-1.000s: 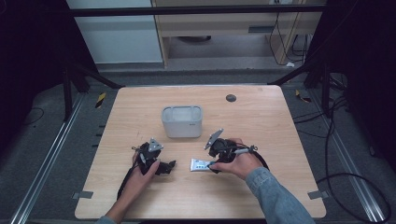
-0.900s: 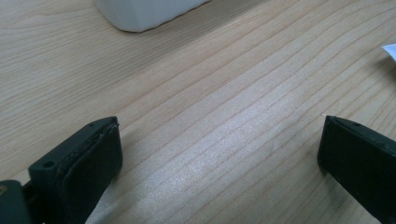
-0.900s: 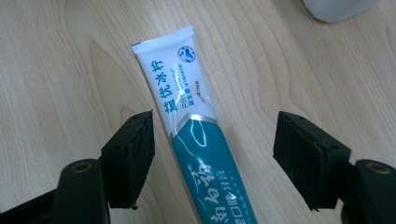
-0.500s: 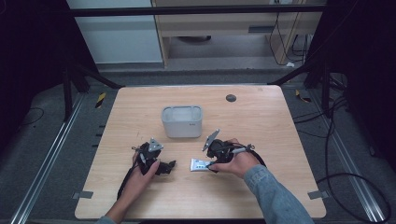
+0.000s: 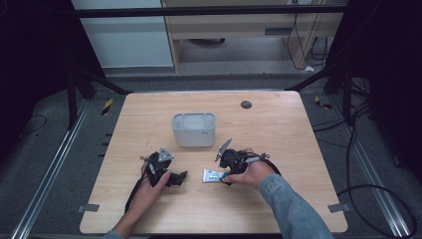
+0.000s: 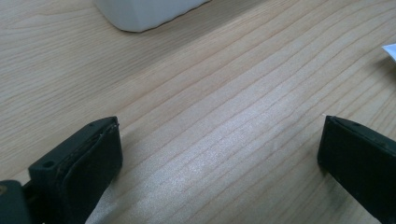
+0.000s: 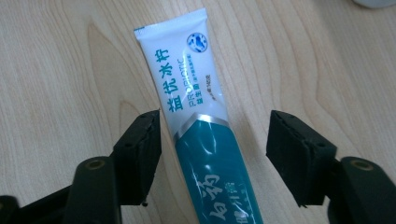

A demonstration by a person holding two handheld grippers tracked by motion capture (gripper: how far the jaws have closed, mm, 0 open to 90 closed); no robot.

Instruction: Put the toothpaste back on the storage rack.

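A white and teal toothpaste tube (image 5: 211, 175) (image 7: 196, 107) lies flat on the wooden table (image 5: 278, 129), in front of the person's right hand. My right gripper (image 5: 223, 175) (image 7: 214, 135) straddles the tube low over the table. Its jaws have just been opening, and a gap shows between each pad and the tube. My left gripper (image 5: 180, 176) (image 6: 219, 140) rests at the left, wide open over bare wood with nothing between its pads. A white corner (image 6: 390, 50), likely the tube's end, peeks in at the right edge of the left gripper view.
A white rectangular container (image 5: 194, 130) (image 6: 144, 11) stands at the table's middle, just beyond both grippers. A small dark round disc (image 5: 246, 104) sits near the far edge. Cables trail from both grippers toward the near edge.
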